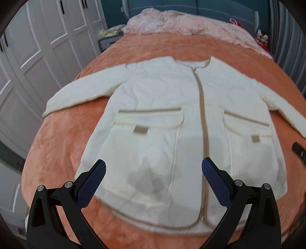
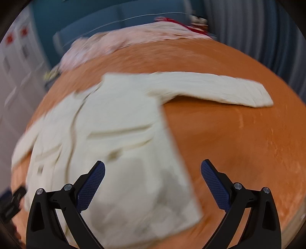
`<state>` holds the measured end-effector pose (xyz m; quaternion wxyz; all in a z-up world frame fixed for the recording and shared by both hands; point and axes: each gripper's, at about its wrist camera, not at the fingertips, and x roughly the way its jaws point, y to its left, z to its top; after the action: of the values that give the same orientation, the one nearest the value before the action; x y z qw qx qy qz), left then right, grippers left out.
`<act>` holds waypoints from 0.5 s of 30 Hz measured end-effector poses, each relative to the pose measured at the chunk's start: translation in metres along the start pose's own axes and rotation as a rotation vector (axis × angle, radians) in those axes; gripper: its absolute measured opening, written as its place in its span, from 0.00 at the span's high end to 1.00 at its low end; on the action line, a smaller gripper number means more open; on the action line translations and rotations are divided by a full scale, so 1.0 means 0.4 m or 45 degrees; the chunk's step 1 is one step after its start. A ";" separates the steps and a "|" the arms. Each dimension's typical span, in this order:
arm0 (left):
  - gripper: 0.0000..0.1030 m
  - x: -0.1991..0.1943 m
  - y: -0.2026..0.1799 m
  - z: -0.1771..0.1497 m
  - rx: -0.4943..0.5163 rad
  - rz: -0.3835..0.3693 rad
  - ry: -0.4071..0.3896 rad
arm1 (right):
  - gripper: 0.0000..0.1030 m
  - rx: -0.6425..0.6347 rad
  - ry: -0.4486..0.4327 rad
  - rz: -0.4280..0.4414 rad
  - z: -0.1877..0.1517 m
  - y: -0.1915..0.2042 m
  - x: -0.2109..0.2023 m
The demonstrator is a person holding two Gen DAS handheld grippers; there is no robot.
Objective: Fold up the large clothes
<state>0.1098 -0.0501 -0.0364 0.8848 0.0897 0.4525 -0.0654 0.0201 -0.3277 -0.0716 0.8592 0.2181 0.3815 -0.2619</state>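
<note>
A cream quilted jacket (image 1: 162, 118) with tan trim, a front zip and two flap pockets lies flat, front up, on an orange bedspread (image 1: 63, 145). Both sleeves are spread out sideways. My left gripper (image 1: 154, 168) is open and empty, hovering above the jacket's lower hem, left of the zip. In the right wrist view the jacket (image 2: 118, 134) is blurred, with its right sleeve (image 2: 220, 90) stretched out to the right. My right gripper (image 2: 153, 168) is open and empty above the jacket's lower right edge.
A pink quilt (image 1: 191, 24) is bunched at the head of the bed against a blue headboard (image 1: 220, 7). White wardrobe doors (image 1: 38, 47) stand along the left. A grey curtain (image 1: 286, 38) hangs on the right. The other gripper's dark tip (image 1: 298, 150) shows at the right edge.
</note>
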 end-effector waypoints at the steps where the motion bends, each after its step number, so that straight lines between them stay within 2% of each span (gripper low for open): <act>1: 0.05 0.004 0.000 0.011 -0.002 0.016 -0.023 | 0.05 0.077 -0.014 0.012 0.027 -0.054 0.019; 4: 0.05 0.024 0.003 0.037 -0.032 0.042 -0.051 | 0.05 0.379 -0.045 0.017 0.110 -0.258 0.094; 7: 0.05 0.057 0.006 0.061 -0.056 0.054 -0.047 | 0.05 0.532 -0.080 -0.031 0.165 -0.398 0.152; 10: 0.05 0.081 0.004 0.072 -0.060 0.081 -0.066 | 0.05 0.599 -0.132 -0.117 0.203 -0.500 0.197; 15: 0.05 0.128 0.000 0.083 -0.052 0.119 -0.042 | 0.05 0.733 -0.166 -0.152 0.226 -0.621 0.267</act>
<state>0.1658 -0.0590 -0.0590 0.8960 0.0916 0.4343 -0.0163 -0.0230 -0.6007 -0.1417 0.7679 0.4125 0.2478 -0.4228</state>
